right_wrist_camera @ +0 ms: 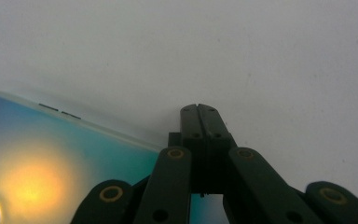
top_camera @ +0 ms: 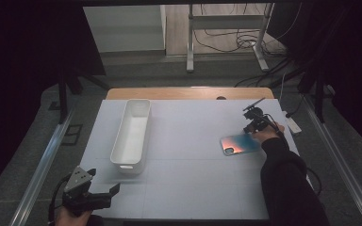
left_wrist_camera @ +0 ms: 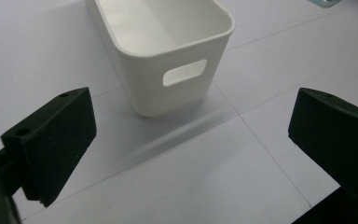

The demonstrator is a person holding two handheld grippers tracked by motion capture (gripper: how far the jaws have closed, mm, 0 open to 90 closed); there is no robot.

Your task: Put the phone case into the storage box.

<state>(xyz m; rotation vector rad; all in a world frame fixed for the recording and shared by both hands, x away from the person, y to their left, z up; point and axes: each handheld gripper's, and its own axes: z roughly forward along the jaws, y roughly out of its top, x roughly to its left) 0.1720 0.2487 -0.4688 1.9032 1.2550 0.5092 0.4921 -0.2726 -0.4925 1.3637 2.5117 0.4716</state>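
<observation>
The flat iridescent blue-orange phone case lies right of centre on the white table — not yet in the long white plastic bin. The right gripper pinches its edge, jaws closed; the left gripper waits open, lower left.

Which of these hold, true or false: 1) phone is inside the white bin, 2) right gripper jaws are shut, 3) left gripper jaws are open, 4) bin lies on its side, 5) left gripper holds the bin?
1) False. The phone lies flat on the table, apart from the white bin.
2) True. The right gripper has its jaws pressed together at the phone's edge.
3) True. The left gripper has its jaws wide apart with nothing between them.
4) False. The bin stands upright, open side up, and looks empty.
5) False. It sits short of the bin, without touching it.
</observation>
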